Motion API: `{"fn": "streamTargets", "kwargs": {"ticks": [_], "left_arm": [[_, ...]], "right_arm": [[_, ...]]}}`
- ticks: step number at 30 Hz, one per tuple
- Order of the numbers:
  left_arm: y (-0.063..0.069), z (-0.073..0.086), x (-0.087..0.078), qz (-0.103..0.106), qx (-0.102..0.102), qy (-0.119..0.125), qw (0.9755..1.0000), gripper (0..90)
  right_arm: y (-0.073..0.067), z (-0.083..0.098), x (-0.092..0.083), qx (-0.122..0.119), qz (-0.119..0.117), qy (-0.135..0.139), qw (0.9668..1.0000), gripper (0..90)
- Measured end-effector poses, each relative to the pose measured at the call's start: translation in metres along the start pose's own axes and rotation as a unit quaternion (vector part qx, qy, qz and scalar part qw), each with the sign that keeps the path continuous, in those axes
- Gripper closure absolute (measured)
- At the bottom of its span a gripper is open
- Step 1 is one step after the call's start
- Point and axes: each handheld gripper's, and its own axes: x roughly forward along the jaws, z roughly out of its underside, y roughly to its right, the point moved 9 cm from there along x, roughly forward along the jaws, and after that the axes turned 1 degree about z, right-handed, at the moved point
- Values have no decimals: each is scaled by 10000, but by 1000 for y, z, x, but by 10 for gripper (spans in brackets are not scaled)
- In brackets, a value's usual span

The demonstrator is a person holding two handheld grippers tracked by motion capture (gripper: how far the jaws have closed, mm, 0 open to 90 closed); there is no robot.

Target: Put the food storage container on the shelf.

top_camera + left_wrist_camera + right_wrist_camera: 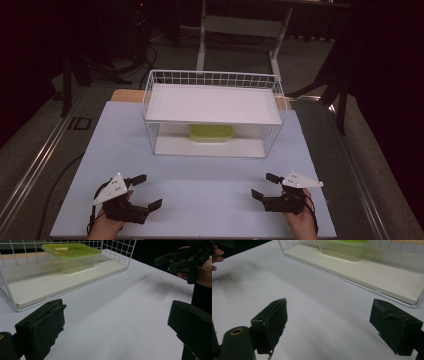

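Observation:
A white wire basket (150,95) stands at the back middle of the table, with a white board resting across its top and another as its floor. Inside, on the floor board, sits a clear container with a green lid (211,133) (71,255) (342,248). My left gripper (147,191) (117,322) rests open near the front left, nothing between its jaws. My right gripper (263,186) (329,325) is open at the front right, also with nothing in it. Both point toward the table's middle, well short of the basket.
The table top (210,185) is pale blue-white. Behind it stand a desk frame (240,25) and dark stands. The other hand's gripper (185,258) is across the left gripper view.

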Motion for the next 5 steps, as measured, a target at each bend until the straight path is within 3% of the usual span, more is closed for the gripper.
{"fn": "streamTargets", "kwargs": {"ticks": [5], "left_arm": [[0,0,0,17,-3,-7,10000,17]], "right_arm": [[-2,-1,-1,17,-58,26,10000,147]]}}
